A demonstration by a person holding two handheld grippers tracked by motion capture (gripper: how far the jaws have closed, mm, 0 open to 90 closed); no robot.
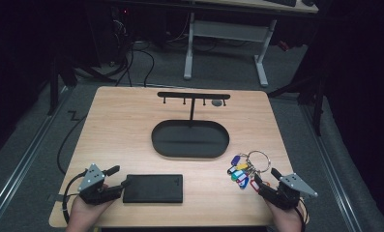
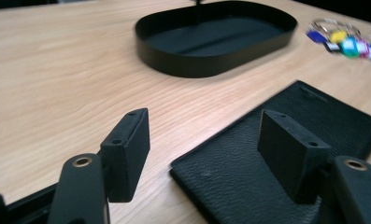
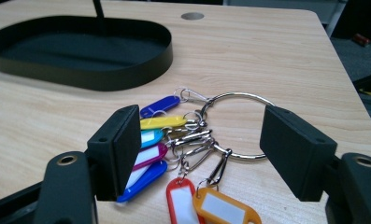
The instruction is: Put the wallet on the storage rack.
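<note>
Key ring [image 3: 237, 126] with coloured tags lies flat at table's [image 1: 117, 125] near right, before my right gripper [image 3: 199, 154], jaws spread to straddle it | left gripper [image 2: 204, 149] gapes at black wallet's [image 2: 276, 154] corner | oval tray stand [image 1: 189, 140] waits centre, hooks free.

Black wallet [image 1: 153, 188], black oval tray [image 1: 190, 139], multicoloured key tags [image 3: 162, 154], pale woodgrain table [image 1: 126, 125]

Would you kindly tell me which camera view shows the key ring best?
The right gripper view: the key ring lies close, each coloured tag distinct. The high view shows it small; the left gripper view shows it blurred at the edge.
</note>
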